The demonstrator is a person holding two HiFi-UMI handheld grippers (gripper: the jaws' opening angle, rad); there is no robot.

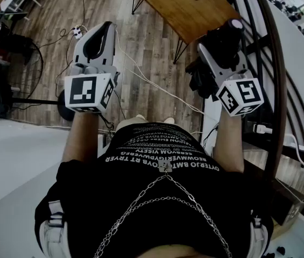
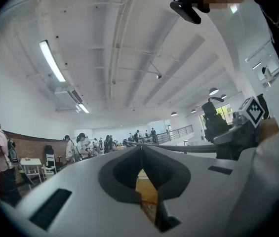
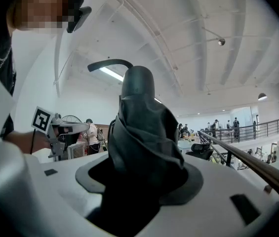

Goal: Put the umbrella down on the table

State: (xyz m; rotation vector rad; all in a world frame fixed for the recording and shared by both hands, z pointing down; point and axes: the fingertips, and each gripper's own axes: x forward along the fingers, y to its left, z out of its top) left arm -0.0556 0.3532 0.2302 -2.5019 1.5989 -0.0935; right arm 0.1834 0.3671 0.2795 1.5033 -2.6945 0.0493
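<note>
The folded black umbrella [image 3: 141, 132] is clamped upright between the jaws of the right gripper [image 1: 228, 35], its dark cloth bunched in the pads and its rounded end poking above them. It hangs in the air by the near corner of the wooden table [image 1: 181, 7], not on it. The left gripper [image 1: 105, 32] is closed and empty, held over the plank floor [image 1: 141, 74].

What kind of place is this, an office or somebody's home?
Likely a big open workspace, not a home: strip lights on a high ceiling, many people in the distance, and a railing like a mezzanine's.
</note>
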